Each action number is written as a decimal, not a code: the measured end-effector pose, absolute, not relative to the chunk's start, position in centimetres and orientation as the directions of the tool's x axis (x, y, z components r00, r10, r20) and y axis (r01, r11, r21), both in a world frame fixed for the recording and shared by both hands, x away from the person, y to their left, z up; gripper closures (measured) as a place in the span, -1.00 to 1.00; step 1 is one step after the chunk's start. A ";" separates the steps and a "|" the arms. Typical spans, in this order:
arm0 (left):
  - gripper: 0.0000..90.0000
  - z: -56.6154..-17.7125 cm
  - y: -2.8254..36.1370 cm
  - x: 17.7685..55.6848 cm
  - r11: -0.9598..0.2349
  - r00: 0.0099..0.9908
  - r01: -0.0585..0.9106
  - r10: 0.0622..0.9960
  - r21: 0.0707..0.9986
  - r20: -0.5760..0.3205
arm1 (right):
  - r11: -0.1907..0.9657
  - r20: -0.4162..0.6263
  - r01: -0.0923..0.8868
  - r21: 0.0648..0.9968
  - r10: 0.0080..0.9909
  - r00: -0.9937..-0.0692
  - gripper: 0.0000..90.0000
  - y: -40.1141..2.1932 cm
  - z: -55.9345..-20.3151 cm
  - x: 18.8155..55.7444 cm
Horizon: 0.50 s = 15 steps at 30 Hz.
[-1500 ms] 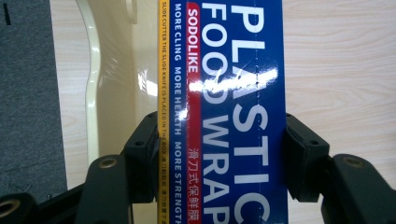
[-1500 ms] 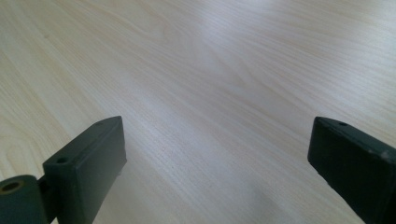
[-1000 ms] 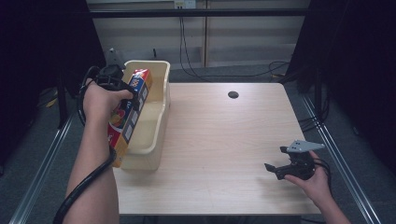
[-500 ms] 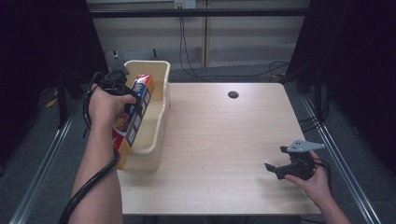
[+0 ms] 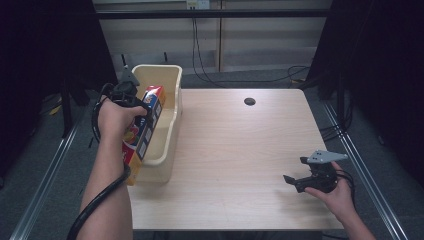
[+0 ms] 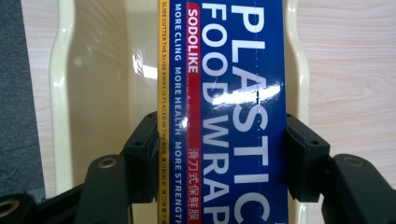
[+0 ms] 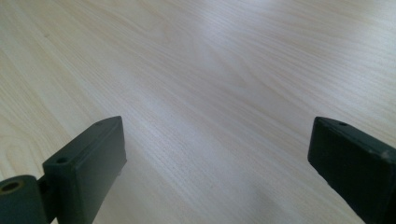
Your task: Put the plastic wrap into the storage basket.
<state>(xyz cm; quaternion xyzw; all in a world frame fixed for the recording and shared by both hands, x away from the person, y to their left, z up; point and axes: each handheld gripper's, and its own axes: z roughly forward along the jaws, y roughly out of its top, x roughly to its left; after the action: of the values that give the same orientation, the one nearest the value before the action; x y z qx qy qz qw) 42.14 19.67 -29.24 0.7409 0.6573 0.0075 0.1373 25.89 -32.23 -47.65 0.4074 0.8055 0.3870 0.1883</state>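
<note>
A long plastic food wrap box (image 5: 145, 127), blue, red and yellow, hangs over the cream plastic bin (image 5: 167, 131) at the table's left edge. My left gripper (image 5: 131, 100) is shut on it. In the left gripper view both black jaws clamp the blue box (image 6: 233, 107) from either side, with the bin's inside (image 6: 102, 93) beneath. At the table's near right my right gripper (image 5: 296, 176) rests in the hand, open. Between its jaws (image 7: 215, 154) there is bare wood.
The light wood table (image 5: 240, 150) has a round cable hole (image 5: 249, 101) at the back. Metal rails run along both sides of the table. Cables hang behind it, and dark curtains stand at left and right.
My left gripper has carried the box a little toward the far end of the bin. The right gripper has stayed where it was.
</note>
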 end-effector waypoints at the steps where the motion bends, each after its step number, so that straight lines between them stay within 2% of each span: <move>1: -0.10 -29.3 19.7 42.2 -0.099 0.135 0.972 0.977 0.212 -0.165 | 0.368 0.012 0.510 0.778 0.803 -0.596 -0.91 -32.2 -47.7 25.9; 15: -0.10 -30.4 19.7 42.3 -0.090 0.124 0.978 0.976 0.188 -0.177 | 0.365 0.014 0.509 0.779 0.802 -0.597 -0.91 -32.2 -47.6 25.9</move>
<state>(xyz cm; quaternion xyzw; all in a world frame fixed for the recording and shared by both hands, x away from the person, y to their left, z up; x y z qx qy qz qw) 42.31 19.69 -30.44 0.7383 0.6618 -0.0029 0.1302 25.89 -32.23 -47.64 0.4075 0.8045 0.3890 0.1884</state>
